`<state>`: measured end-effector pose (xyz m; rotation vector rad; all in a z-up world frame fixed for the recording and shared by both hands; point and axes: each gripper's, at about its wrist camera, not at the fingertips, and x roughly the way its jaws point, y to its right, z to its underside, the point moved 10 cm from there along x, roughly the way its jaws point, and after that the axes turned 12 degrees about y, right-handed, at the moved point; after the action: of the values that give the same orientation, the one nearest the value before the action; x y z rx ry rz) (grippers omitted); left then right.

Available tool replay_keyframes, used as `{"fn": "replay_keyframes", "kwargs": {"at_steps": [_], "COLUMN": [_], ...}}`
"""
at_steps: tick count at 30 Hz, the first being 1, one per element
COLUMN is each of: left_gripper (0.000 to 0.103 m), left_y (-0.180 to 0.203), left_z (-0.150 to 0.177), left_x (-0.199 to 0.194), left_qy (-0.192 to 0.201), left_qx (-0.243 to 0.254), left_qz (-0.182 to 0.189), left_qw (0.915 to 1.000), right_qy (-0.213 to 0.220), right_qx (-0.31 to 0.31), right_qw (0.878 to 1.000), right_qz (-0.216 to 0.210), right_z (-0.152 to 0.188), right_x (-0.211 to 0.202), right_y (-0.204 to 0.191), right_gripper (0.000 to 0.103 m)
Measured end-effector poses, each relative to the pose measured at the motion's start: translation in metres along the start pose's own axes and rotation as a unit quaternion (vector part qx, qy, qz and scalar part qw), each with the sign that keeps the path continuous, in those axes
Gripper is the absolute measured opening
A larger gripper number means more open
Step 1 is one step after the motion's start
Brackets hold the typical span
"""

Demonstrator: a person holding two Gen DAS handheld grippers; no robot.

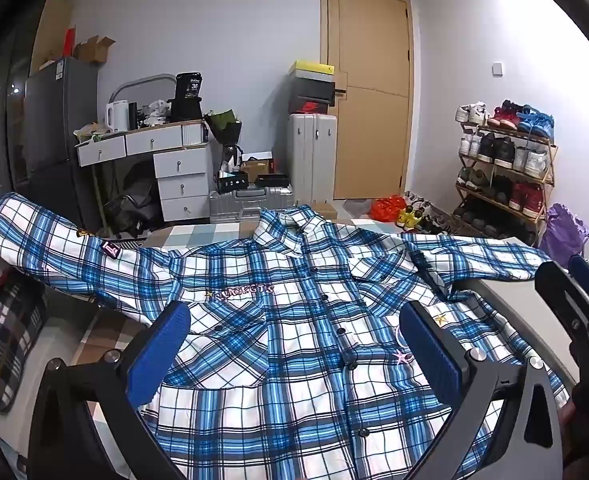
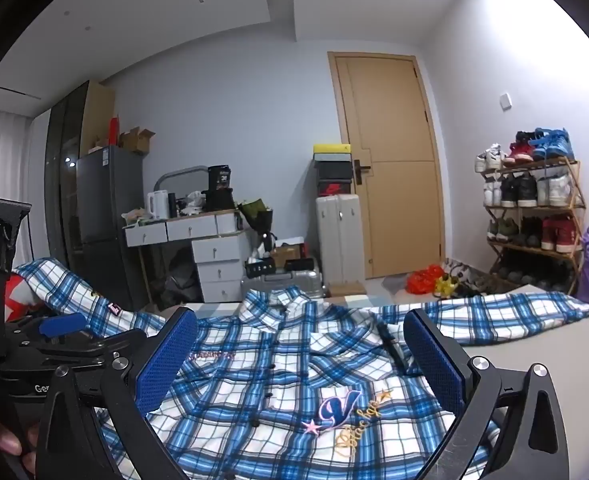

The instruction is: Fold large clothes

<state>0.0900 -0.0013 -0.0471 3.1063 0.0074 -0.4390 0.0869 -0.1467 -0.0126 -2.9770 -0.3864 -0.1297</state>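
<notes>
Blue-and-white plaid button-up shirt [image 1: 294,332] spread flat, front up and buttoned, across the bed surface [image 1: 506,300], collar toward 12 o'clock and hem toward 6 o'clock in the left wrist view. One sleeve [image 1: 66,248] stretched out toward 9 o'clock, draped over a raised lump at the bed's edge; the other sleeve [image 1: 478,256] lying toward 3 o'clock on bare grey bedding. Embroidered lettering on one chest panel, a pink star and a gold star on the other.

Left gripper [image 1: 294,344] with black frame and blue ribbed pads hanging above the shirt's chest, jaws spread fully wide, nothing between them but the fabric below, no pad pressing on cloth. Right gripper [image 2: 300,364] likewise above the shirt, jaws at full spread, holding nothing; embroidered blue V emblem [image 2: 340,404] visible between its fingers at 6 o'clock. Part of the right gripper also showing at 3 o'clock in the left wrist view.

Beyond the bed at 12 o'clock: tan wooden door [image 1: 370,92], silver hard-shell suitcase [image 1: 312,156], white drawer desk [image 1: 174,160]. Wooden shoe rack [image 1: 506,172] full of sneakers at 2 o'clock.
</notes>
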Motion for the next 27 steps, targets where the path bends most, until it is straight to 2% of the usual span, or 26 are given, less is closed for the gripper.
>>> {"fn": "replay_keyframes", "kwargs": {"at_steps": [6,14,27], "left_gripper": [0.102,0.102,0.102], "left_y": [0.007,0.001,0.001], "left_z": [-0.001,-0.004,-0.001], "left_x": [0.007,-0.004,-0.003], "left_qy": [0.007,0.02,0.018], "left_qx": [0.006,-0.015,-0.016], "left_qz": [0.0,0.013,0.008], "left_qw": [1.0,0.9996,0.9997], "right_qy": [-0.004,-0.005,-0.012], "right_qx": [0.001,0.002,0.021], "right_qw": [1.0,1.0,1.0], "right_qz": [0.002,0.004,0.014], "right_z": [0.001,0.006,0.005], "right_x": [0.0,0.003,0.0], "right_y": [0.001,0.001,0.009], "right_gripper": [0.103,0.103,0.103]}}
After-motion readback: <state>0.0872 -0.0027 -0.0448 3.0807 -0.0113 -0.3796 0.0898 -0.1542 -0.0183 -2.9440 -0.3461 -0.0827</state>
